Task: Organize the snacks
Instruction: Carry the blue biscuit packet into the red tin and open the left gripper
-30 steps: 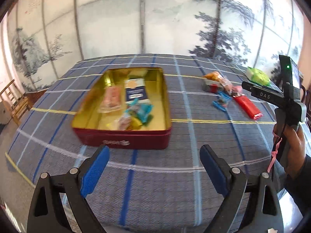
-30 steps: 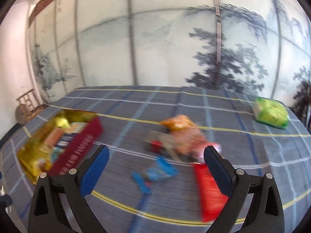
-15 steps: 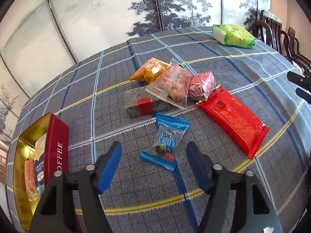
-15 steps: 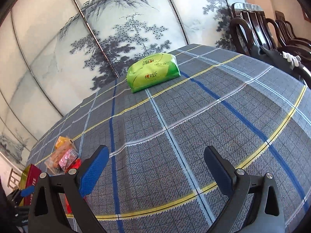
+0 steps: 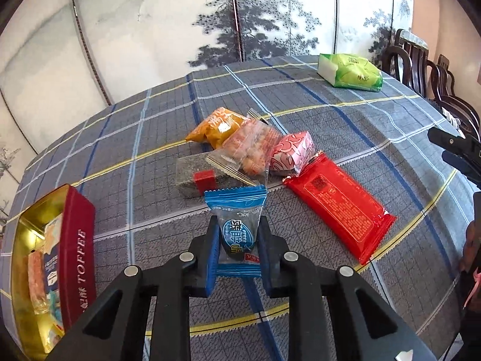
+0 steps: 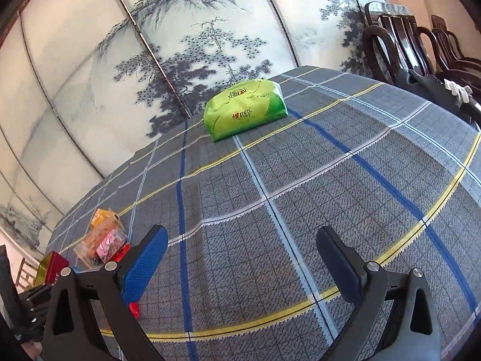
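Left tool [image 5: 237, 242] pinches blue packet [image 5: 237, 231] — plaid tablecloth [image 5: 345, 114], painted screen [image 5: 180, 30].

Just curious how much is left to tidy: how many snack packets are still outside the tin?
6, excluding the green pack: blue packet in the left gripper, orange bag, clear bag, pink packet, dark bar, red packet. Others may hide underneath.
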`<state>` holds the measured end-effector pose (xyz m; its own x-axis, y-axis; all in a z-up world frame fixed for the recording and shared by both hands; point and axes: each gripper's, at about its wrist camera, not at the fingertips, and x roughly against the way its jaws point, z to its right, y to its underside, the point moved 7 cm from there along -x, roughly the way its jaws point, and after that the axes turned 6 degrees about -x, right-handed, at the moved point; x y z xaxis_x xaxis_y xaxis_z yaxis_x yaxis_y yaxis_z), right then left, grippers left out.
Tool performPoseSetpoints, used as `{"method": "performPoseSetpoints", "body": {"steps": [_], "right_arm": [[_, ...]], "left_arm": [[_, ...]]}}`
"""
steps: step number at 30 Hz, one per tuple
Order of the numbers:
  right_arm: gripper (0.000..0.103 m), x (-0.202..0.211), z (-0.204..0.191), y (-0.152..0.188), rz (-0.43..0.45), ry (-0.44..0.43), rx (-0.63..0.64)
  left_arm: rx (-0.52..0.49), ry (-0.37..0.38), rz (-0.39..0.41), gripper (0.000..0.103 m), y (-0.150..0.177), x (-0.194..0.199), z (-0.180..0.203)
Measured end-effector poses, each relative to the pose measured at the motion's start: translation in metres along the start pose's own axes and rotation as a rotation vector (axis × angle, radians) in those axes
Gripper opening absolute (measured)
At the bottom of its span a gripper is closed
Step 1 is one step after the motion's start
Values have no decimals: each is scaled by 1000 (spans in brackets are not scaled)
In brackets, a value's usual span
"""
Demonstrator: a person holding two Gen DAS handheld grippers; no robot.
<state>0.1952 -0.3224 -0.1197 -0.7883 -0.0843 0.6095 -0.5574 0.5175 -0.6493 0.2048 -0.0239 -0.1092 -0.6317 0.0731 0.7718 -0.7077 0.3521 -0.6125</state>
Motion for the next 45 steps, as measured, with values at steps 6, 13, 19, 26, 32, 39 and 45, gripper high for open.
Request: {"method": "performPoseSetpoints", "body": {"steps": [6, 13, 19, 26, 32, 39, 45], "right_arm": [[99, -2, 2, 0, -11, 2, -17], [99, -4, 5, -1, -16, 9, -25], [99, -6, 8, -1, -25, 20, -30], [99, -7, 10, 0, -27, 25, -32], [100, -8, 11, 0, -28, 26, -35], [100, -9, 12, 1, -28, 25, -36], [100, -9, 12, 2, -30, 23, -37]], "left_arm": [[55, -125, 49, 21, -4, 37, -39], [146, -292, 71, 21, -2, 61, -128], [200, -414, 50, 21, 12, 70, -189], [273, -423, 15, 21, 34, 68, -227], [319, -404, -1, 21, 44, 69, -248], [339, -403, -59, 21, 78, 76, -269], [387, -356, -109, 21, 126, 83, -268]]}}
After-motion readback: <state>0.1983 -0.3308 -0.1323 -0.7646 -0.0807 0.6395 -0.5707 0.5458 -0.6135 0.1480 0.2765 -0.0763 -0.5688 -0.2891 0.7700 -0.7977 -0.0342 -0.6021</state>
